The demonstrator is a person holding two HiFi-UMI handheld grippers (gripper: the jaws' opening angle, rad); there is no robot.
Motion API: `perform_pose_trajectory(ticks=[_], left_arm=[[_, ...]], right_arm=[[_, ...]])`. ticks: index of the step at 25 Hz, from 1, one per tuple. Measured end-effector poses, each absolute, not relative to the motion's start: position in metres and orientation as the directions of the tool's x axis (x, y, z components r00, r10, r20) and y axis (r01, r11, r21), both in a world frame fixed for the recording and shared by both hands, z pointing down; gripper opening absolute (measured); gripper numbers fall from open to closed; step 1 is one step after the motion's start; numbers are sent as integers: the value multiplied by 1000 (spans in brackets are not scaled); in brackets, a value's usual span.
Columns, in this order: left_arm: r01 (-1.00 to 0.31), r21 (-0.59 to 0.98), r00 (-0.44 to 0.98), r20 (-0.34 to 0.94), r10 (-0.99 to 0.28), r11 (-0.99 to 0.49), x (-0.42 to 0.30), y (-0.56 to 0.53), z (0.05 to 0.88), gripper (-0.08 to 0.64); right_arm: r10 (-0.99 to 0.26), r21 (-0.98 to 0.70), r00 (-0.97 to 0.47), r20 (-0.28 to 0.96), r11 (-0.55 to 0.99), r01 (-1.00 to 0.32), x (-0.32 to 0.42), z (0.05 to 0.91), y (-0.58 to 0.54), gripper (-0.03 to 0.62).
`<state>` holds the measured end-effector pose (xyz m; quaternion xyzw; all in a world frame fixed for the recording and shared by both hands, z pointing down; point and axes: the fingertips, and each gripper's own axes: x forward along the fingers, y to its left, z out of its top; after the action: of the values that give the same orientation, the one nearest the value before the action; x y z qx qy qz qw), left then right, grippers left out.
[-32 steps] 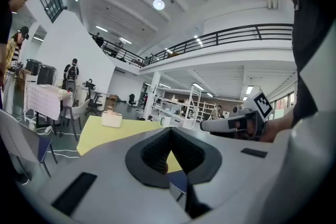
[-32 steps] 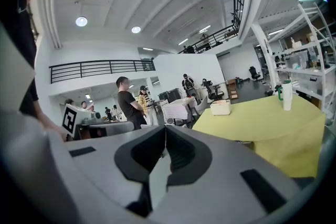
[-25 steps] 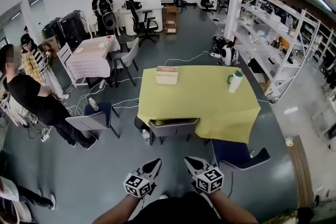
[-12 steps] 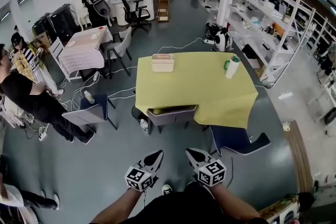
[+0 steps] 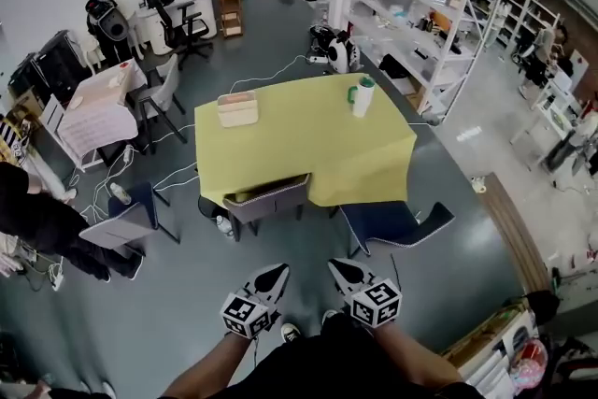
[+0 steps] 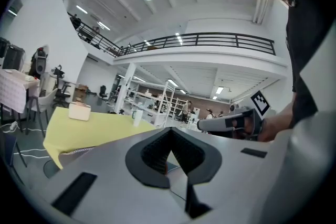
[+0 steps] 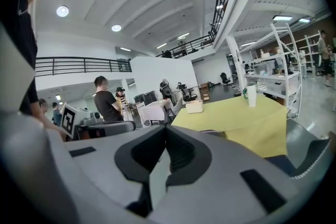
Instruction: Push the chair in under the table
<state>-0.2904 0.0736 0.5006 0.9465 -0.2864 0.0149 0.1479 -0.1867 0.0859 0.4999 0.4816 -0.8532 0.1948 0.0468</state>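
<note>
**Come close first, then push the chair evenly with both grippers**

The person stands well apart from the yellow-covered worktop point(image 5: 308, 135), so I judge the step in hand is the approach to the chair. The left gripper point(image 5: 273, 273) and the right gripper point(image 5: 338, 267) are held low in front of the body. The fingers of each are pressed together, with nothing between them.

The blue chair point(image 5: 397, 221) stands pulled out at the near right corner of the worktop. A grey chair point(image 5: 269, 198) beside it is already partly under the edge, so the blue one seems the likelier target.

To do it well, keep the fingers closed and place one gripper on each side of the backrest. Push slowly and evenly, so the chair does not turn or catch the hanging cloth.
</note>
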Motion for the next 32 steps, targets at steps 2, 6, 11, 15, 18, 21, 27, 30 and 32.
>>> perform_pose_trajectory(ticks=[2, 6, 11, 15, 18, 21, 27, 30, 32], left_arm=[[-517, 271, 855, 107, -508, -812, -276, 76, 498, 8], [-379, 279, 925, 98, -367, -882, -237, 87, 498, 8], [-227, 280, 973, 96, -208, -933, -172, 100, 502, 8], [-97, 278, 993, 86, -76, -956, -117, 124, 499, 8], [-8, 260, 996, 85, 15, -966, -80, 141, 496, 8], [51, 258, 993, 90, 77, -965, -47, 158, 496, 8], [152, 263, 978, 100, 183, -953, 17, 190, 496, 8], [194, 270, 968, 105, 229, -943, 50, 205, 498, 8], [224, 267, 960, 107, 259, -937, 72, 215, 497, 8]], right_arm=[[-823, -282, -500, 269, 429, -858, -171, 500, 92, 14], [-890, -268, -362, 276, 290, -919, -134, 497, 120, 14], [-933, -262, -217, 289, 141, -955, -79, 500, 158, 14], [-953, -263, -96, 288, 17, -965, -31, 503, 190, 14], [-960, -270, -21, 280, -57, -961, -3, 505, 211, 14], [-961, -280, 36, 274, -116, -953, 24, 507, 232, 15], [-961, -292, 134, 241, -204, -934, 85, 504, 265, 14], [-960, -305, 174, 218, -236, -923, 114, 502, 281, 14], [-957, -314, 201, 210, -261, -913, 132, 502, 290, 14]])
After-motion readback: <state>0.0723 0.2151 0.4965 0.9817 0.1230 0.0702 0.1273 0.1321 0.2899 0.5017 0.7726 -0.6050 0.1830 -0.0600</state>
